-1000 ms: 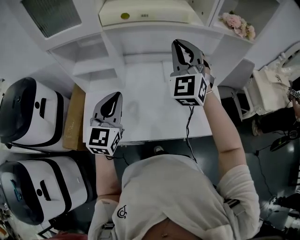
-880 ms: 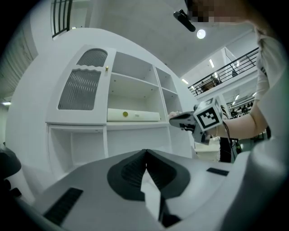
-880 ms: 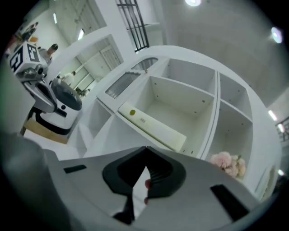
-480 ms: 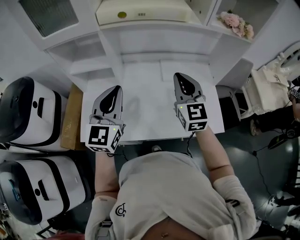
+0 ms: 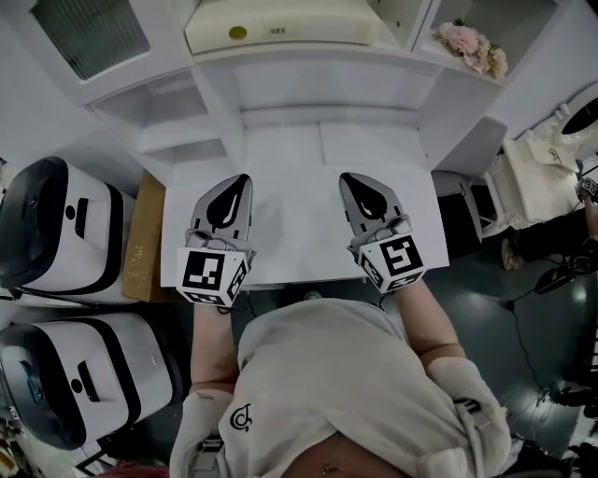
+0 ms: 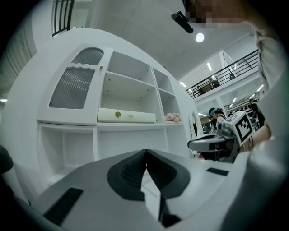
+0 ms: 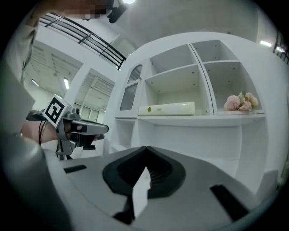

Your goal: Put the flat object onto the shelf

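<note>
The flat object is a long cream slab with a yellow dot, lying on the white shelf above the desk; it also shows in the left gripper view and the right gripper view. My left gripper hovers over the desk's front left, jaws shut with nothing between them. My right gripper hovers level with it at the front right, also shut and empty. Both grippers point towards the shelf unit and are well apart from the slab.
The white desk top lies under both grippers, with open cubbies at its back left. Pink flowers sit in the right compartment. Two white and black appliances and a cardboard box stand to the left.
My right gripper has drawn back from the shelf toward the person and come down level with the left gripper. The left gripper has barely moved.
</note>
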Tool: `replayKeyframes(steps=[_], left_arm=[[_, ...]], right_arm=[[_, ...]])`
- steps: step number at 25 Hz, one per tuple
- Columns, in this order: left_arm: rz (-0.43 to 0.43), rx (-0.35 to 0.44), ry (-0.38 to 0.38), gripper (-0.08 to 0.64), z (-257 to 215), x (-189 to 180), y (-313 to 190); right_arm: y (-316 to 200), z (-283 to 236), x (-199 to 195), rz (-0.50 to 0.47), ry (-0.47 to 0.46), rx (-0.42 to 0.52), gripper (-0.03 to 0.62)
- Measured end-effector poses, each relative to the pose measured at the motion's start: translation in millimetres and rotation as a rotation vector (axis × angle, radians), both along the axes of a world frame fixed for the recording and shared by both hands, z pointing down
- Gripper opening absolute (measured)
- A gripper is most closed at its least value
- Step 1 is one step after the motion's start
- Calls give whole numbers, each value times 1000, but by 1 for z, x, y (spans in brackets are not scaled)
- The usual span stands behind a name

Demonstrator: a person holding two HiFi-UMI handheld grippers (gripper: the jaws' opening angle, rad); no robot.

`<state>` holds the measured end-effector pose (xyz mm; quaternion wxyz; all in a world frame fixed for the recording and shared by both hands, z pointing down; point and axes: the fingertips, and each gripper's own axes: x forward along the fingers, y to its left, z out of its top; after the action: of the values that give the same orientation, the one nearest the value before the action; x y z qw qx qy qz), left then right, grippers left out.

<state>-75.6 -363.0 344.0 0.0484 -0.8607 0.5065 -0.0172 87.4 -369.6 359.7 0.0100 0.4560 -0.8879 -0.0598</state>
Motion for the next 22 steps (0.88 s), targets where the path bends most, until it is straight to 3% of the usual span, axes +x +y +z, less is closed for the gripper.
replayKeyframes(steps=[14, 22], left_arm=[[28, -1, -5, 12, 2, 13, -12], [34, -3, -12, 12, 1, 15, -18]], right_arm=[[-15, -3, -4, 0, 65, 53, 6], [-27, 4, 0, 21, 81, 28, 6]])
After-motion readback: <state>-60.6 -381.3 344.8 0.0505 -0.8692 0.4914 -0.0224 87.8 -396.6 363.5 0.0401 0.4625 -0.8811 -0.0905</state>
